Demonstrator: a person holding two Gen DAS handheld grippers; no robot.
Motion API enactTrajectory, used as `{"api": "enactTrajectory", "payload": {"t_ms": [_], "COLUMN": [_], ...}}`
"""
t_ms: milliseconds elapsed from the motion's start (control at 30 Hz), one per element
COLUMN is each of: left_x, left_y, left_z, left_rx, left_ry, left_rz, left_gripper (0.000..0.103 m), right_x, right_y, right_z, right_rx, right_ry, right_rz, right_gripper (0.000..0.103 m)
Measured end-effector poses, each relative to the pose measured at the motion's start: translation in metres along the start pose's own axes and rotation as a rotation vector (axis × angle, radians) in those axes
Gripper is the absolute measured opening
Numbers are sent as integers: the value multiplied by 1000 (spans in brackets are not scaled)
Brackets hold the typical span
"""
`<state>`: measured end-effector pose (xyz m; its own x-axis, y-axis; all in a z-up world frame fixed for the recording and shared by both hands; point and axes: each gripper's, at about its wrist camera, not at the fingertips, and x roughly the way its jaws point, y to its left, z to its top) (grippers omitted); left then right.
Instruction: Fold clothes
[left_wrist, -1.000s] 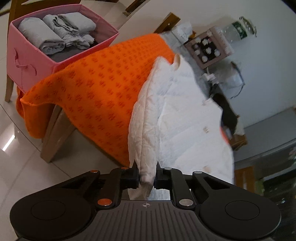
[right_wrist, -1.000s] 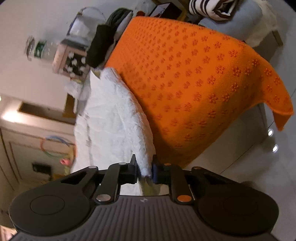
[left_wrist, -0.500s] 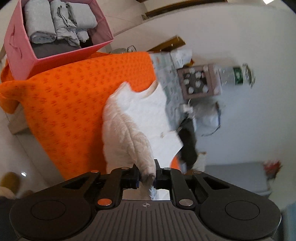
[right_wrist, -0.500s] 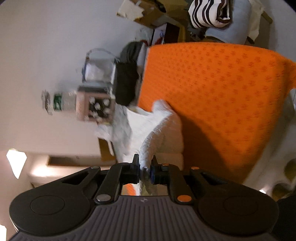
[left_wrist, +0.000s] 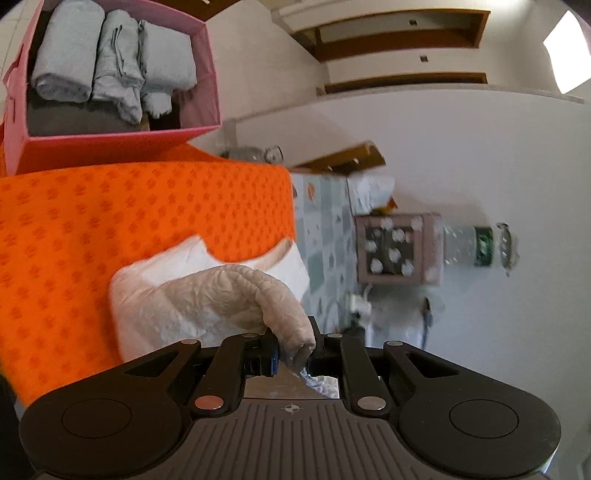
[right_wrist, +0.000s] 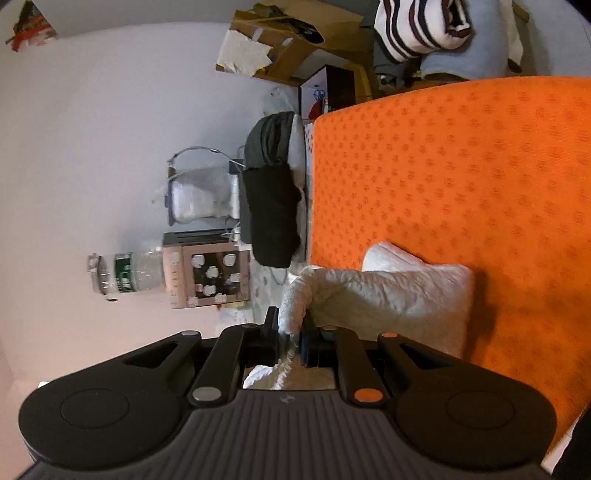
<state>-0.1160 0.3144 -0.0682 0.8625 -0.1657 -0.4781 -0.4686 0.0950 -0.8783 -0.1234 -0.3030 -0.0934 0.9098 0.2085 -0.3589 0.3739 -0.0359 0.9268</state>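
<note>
A second ago the white garment (left_wrist: 207, 299) lay long and draped off the near edge of the orange cloth (left_wrist: 110, 221); now I have swung its lower end up and over, so it humps back on itself on that cloth. My left gripper (left_wrist: 291, 354) is clamped on one bunched corner, my right gripper (right_wrist: 290, 334) pinched on the other. I judge this a fold under way: the doubled layer has yet to lie flat. The pink bin (left_wrist: 110, 144) at the cloth's far end already holds folded grey pieces.
</note>
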Motion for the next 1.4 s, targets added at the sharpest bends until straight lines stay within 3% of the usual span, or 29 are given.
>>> {"api": "enactTrajectory", "payload": {"t_ms": [300, 467, 533, 733, 833, 867, 900, 967, 1133, 1233, 1400], "left_x": [89, 129, 139, 138, 121, 114, 106, 98, 78, 85, 107], "left_y": [-13, -6, -4, -9, -19, -22, -25, -34, -54, -53, -31], "left_z": [9, 10, 6, 0, -5, -7, -8, -17, -38, -69, -99], "left_rx": [116, 238, 310, 490, 542, 553, 567, 663, 907, 1163, 1328], "left_ry": [-97, -115, -115, -98, -95, -102, -108, -91, -46, 49, 172], "left_rz": [172, 288, 309, 214, 129, 104, 81, 74, 55, 68, 115], "left_gripper": [15, 16, 17, 33, 47, 52, 54, 62, 62, 62, 62], "right_x": [112, 157, 170, 184, 169, 162, 156, 144, 123, 120, 125], "right_y": [2, -1, 0, 23, 44, 51, 59, 71, 87, 85, 61], "right_z": [29, 37, 37, 28, 19, 15, 10, 3, -25, -48, -89], "right_rx": [-52, -173, -241, -510, -678, -741, -805, -900, -1139, -1307, -1539], "right_ry": [40, 69, 84, 147, 142, 133, 123, 133, 216, 285, 404], "right_rz": [-166, -268, -289, -304, -263, -245, -226, -198, -166, -166, -188], "right_gripper": [12, 15, 21, 36, 59, 72, 75, 75, 75, 75, 75]}}
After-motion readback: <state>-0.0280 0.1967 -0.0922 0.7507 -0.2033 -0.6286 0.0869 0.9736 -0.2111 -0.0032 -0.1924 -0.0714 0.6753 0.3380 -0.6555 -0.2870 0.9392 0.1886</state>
